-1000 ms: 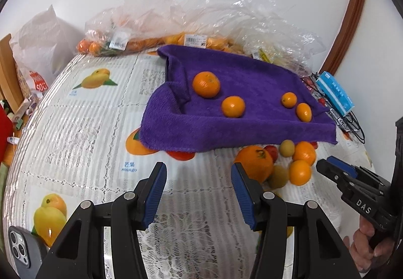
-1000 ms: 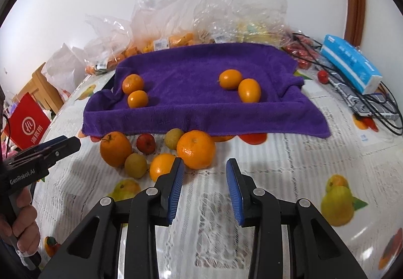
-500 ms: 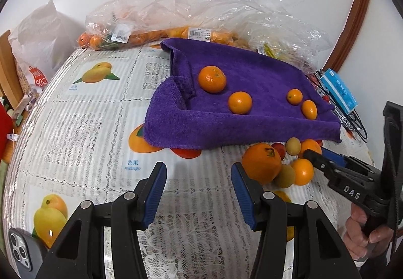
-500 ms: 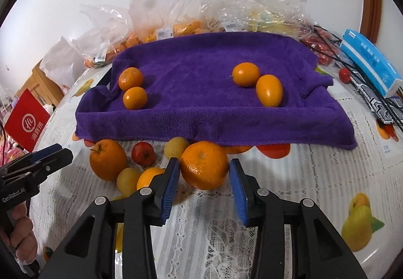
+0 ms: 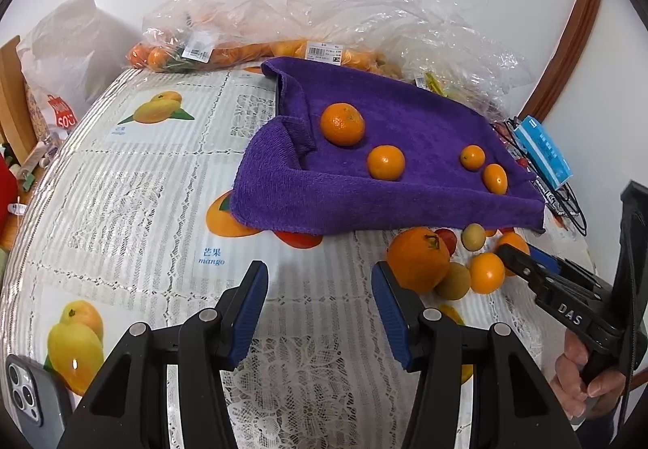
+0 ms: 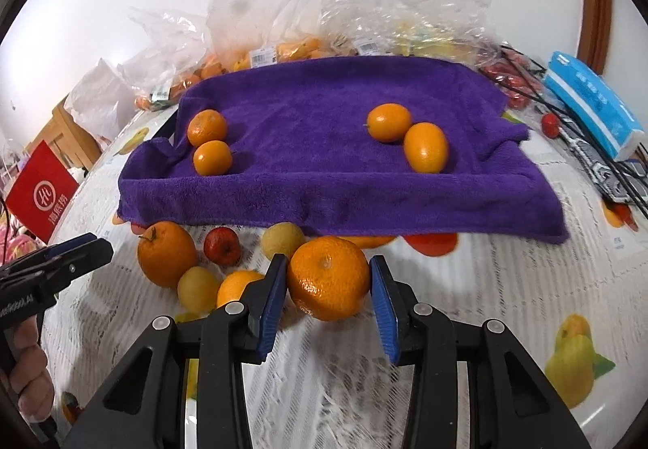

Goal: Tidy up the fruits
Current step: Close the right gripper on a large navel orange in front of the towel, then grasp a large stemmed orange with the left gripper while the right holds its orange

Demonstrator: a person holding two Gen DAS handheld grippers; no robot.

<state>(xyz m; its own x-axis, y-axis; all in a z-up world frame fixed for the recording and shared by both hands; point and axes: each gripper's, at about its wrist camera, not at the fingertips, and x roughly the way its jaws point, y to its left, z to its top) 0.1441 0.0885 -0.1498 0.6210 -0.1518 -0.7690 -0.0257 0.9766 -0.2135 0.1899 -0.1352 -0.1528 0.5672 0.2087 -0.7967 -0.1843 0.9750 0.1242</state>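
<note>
My right gripper [image 6: 329, 289] has its jaws spread w/ the big mandarin [image 6: 329, 278] sat between them on the tablecloth [image 6: 486, 279], at 6 o'clock of the purple towel [image 6: 324, 149]; pads look right at the skin, not squeezing yet. Left gripper [image 5: 320, 311] spread, nothing in it. Fruit seems light, round, soft-skinned, prob rolls, so I'd pinch across its widest middle, gently
</note>
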